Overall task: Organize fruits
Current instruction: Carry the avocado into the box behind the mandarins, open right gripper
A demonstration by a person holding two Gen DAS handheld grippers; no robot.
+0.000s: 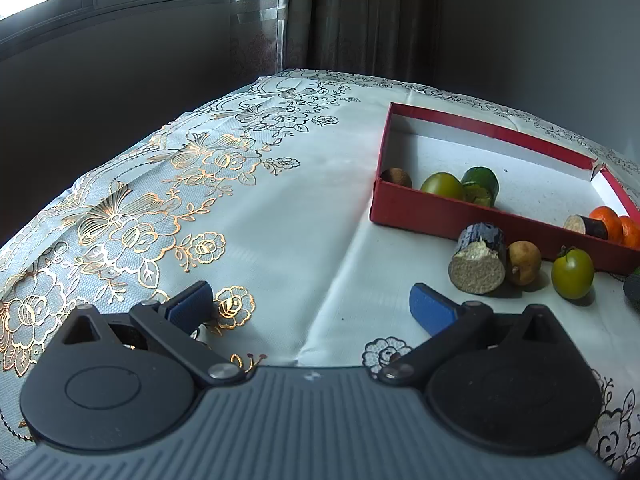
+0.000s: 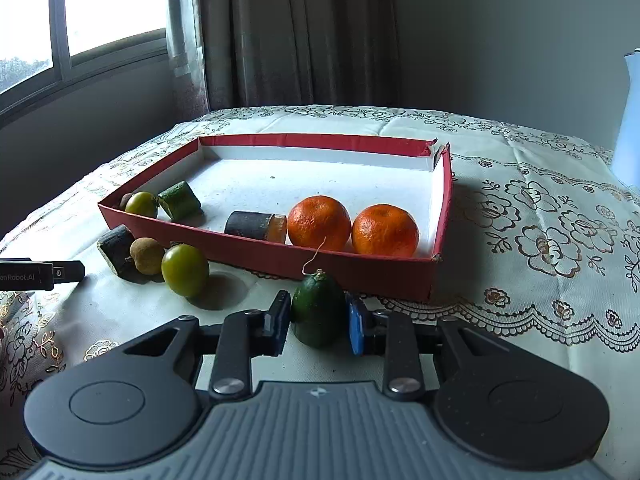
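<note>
A red box (image 2: 320, 262) (image 1: 440, 222) lies on the table. Inside it are two oranges (image 2: 319, 222), a dark cut piece (image 2: 254, 226), a green cut piece (image 2: 179, 200), a green round fruit (image 2: 141, 205) and a brown fruit (image 1: 396, 178). In front of the box lie a dark cut piece (image 1: 478, 258), a brown fruit (image 1: 523, 262) and a green round fruit (image 1: 572, 273). My right gripper (image 2: 318, 318) is shut on a dark green fruit (image 2: 317, 312) resting on the table just before the box's front wall. My left gripper (image 1: 314, 306) is open and empty, left of the loose fruits.
A floral tablecloth (image 1: 248, 216) covers the table. A curtain (image 2: 296, 32) and window (image 2: 80, 12) stand behind. A white-blue object (image 2: 630, 120) stands at the far right edge. The left gripper's tip (image 2: 40, 276) shows at the right wrist view's left edge.
</note>
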